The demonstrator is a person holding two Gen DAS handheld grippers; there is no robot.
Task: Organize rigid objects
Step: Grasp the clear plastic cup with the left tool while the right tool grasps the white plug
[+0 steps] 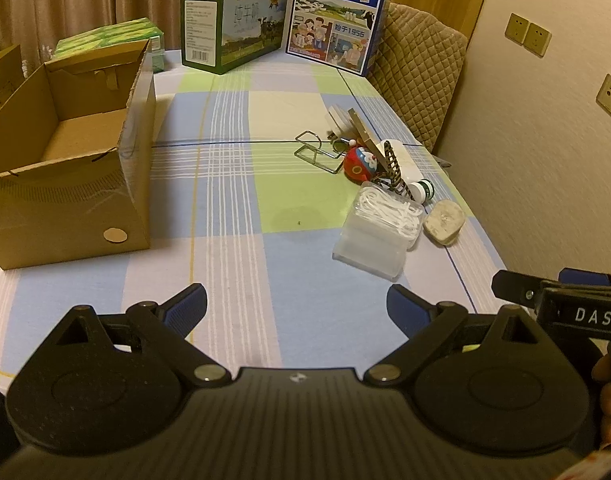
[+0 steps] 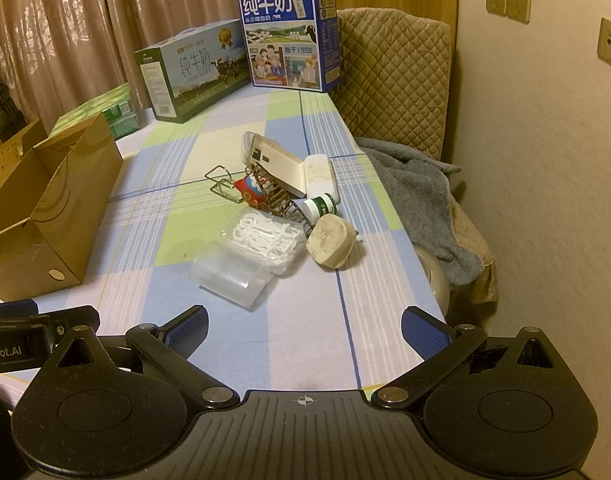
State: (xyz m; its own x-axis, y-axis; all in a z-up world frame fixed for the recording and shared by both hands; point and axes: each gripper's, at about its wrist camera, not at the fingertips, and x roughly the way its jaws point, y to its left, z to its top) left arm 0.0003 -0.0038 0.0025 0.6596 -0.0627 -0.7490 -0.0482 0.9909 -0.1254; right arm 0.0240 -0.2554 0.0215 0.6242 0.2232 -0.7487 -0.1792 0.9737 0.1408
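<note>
Both claws hang empty over the near end of the checked tablecloth (image 2: 305,344): the left gripper (image 1: 297,308) has its blue pads spread wide with nothing between them, and the right gripper (image 2: 305,332) stands just as wide apart, probably so either one can take the first piece. That first piece most likely comes from the pile of rigid odds and ends (image 2: 281,216), heaped right of the open cardboard box (image 1: 65,152). Nearest the box side lies a clear plastic tub (image 2: 229,276), touching a tray of white floss picks (image 2: 265,240); a beige plug (image 2: 331,246) and a green-capped bottle (image 2: 319,206) lie farther from the box. The box stands open and seemingly bare, presumably to receive them.
</note>
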